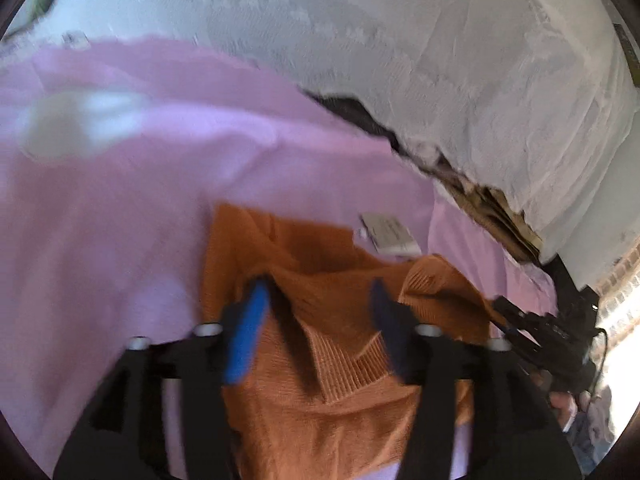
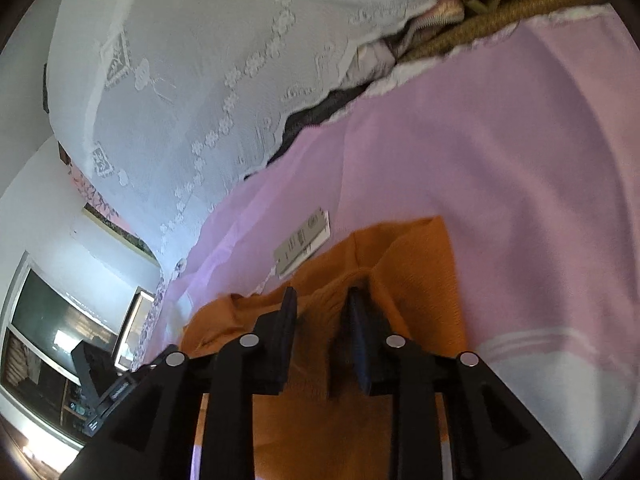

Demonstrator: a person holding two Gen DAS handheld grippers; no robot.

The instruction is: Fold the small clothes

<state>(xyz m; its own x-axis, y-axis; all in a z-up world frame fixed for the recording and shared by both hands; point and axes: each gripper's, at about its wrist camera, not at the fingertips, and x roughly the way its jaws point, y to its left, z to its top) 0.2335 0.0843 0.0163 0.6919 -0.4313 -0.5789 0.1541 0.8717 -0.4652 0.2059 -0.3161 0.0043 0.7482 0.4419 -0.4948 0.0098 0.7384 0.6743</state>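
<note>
Orange knit garment (image 1: 320, 360) on the pink bedspread (image 1: 120, 240), directly beneath both my hand-held grippers.
Left hand-held gripper (image 1: 320, 304) stands wide open, empty; right hand-held gripper (image 2: 320, 308) part-open around a fold, pads not pressing.

A home bedroom: pink bedsheet (image 2: 500, 168), white lace cover (image 2: 208, 72), window (image 2: 44, 344)

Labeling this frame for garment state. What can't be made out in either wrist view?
- Orange sweater: near end cut off by the frame edge and gripper bodies in both views.
- Paper tag: print too small; blurred in left view.
- Right gripper: fabric contact hidden in shadow.
</note>
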